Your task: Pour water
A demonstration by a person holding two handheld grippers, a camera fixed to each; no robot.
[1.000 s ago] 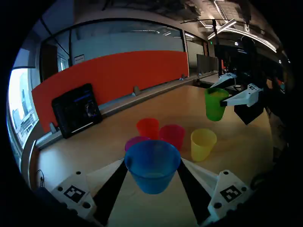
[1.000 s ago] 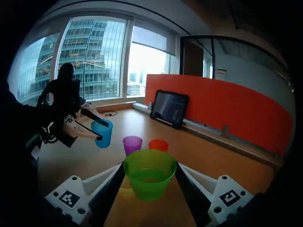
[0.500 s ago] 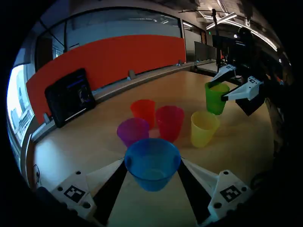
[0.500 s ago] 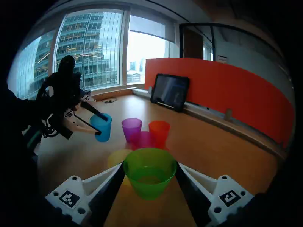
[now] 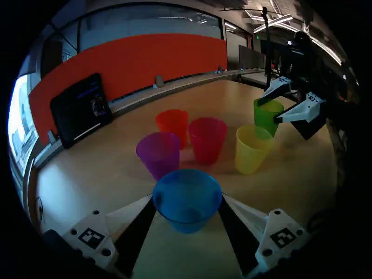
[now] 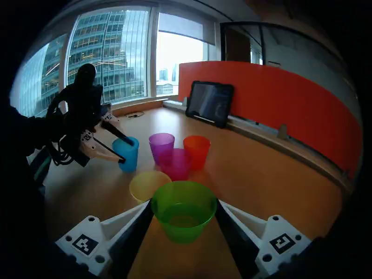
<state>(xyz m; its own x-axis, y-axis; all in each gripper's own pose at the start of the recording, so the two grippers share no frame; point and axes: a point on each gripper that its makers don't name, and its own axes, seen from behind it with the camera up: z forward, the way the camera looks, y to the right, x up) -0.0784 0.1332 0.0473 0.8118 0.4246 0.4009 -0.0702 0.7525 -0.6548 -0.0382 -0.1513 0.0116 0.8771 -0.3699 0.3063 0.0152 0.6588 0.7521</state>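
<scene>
1. The blue cup (image 5: 187, 207) stands upright between the two fingers of the left claw (image 5: 187, 200), which pinches it from both sides. In the left gripper view it is the nearest thing.
2. The green cup (image 6: 184, 218) is held the same way. It is upright, with the right claw (image 6: 184, 204) pressing on it from either side.
3. I cannot tell for sure whether either cup has water in it.
4. Between the two held cups, four more stand upright in a tight cluster on the wooden counter (image 5: 93, 181).
5. In the left gripper view the purple cup (image 5: 159, 154) is just beyond the blue one. The orange cup (image 5: 172, 126) and red cup (image 5: 207, 139) are behind it, close side by side, and the yellow cup (image 5: 251, 149) is to their right.
6. In that view the green cup is just past the yellow one, at the right edge of the cluster.
7. In the right gripper view the blue cup is low, just left of the purple cup. I cannot tell whether it touches the counter.
8. A dark tablet (image 6: 211, 103) leans at the counter's far edge, in front of an orange partition (image 5: 139, 60).
9. Tall windows (image 6: 107, 56) look out on high-rise buildings.
</scene>
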